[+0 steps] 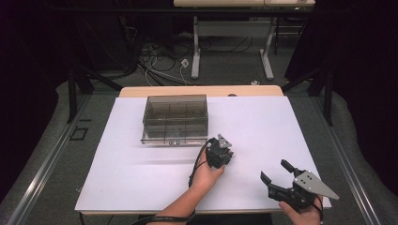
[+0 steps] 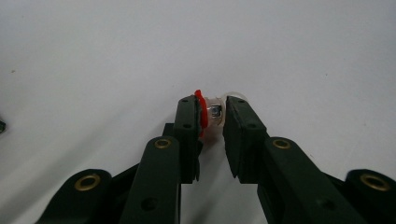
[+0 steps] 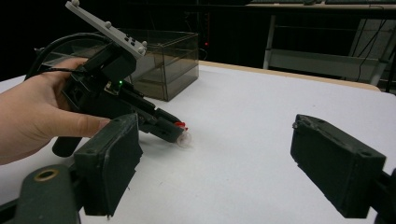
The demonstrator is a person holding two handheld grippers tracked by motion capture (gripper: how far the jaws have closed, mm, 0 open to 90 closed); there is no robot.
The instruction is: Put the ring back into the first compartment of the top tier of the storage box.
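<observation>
Smoky plastic box (image 1: 174,119) beyond left tongs (image 1: 227,151)

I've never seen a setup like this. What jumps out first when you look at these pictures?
The left hand-held gripper, low over the middle of the white table, pinches a small clear capsule with a red part between its black jaws. Behind it stands a smoky, see-through compartment box. At the near right edge, the right hand-held gripper waits with its jaws wide open and nothing between them.

Right gripper (image 3: 219,168) gaping, left gripper (image 3: 175,132) clamping small clear capsule (image 3: 184,138), smoky box (image 3: 159,65) behind
</observation>
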